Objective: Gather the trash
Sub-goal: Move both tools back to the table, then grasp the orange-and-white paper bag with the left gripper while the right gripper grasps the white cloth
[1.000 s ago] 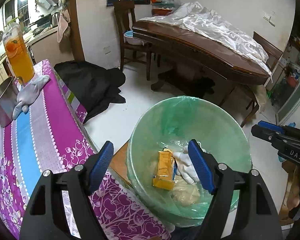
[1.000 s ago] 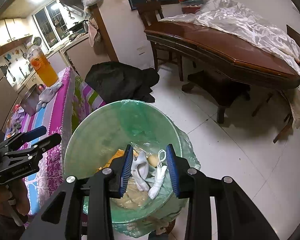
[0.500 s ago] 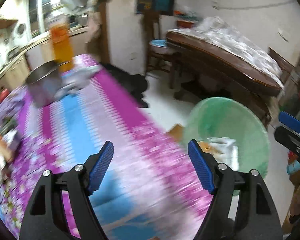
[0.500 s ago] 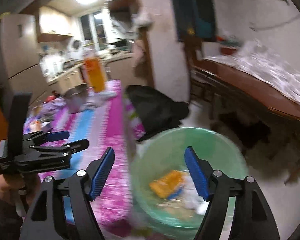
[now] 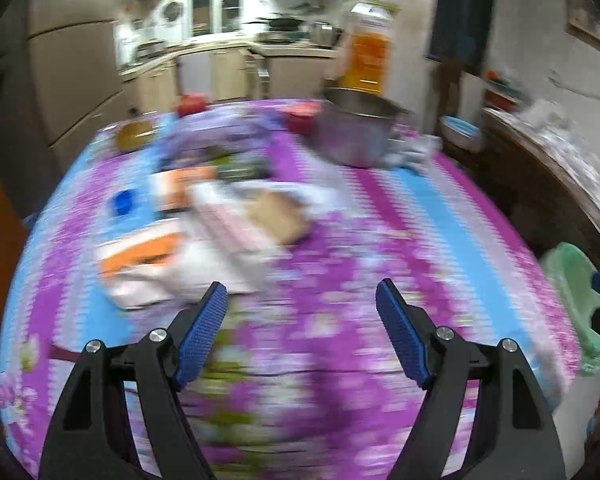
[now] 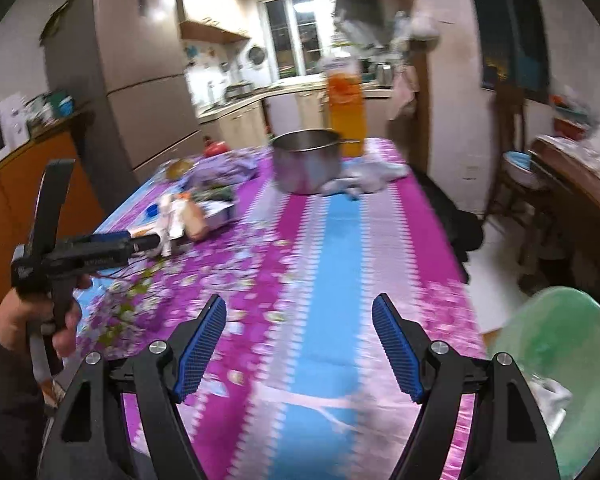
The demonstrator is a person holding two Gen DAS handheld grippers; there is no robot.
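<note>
A: What fills most of the frame?

B: A table under a purple, pink and blue flowered cloth (image 6: 332, 280), running from the lower edge up to centre. At lower right, beside the table's corner, sits the green-lined trash bin (image 6: 556, 364), with something white inside.

A: And on the cloth?

B: A steel pot (image 6: 306, 160) at upper centre, a tall orange jar (image 6: 346, 112) just behind it, white gloves (image 6: 366, 178) beside it. Left of centre lies a blurred heap of wrappers and packets (image 5: 204, 236); that is the trash, out on the cloth.

A: The tools?

B: The right gripper (image 6: 298, 344) has just spread its jaws; they stand apart, empty. The left gripper (image 5: 302, 336) is likewise spread, nothing between, gripped by a hand (image 6: 36, 320) at far left.
</note>
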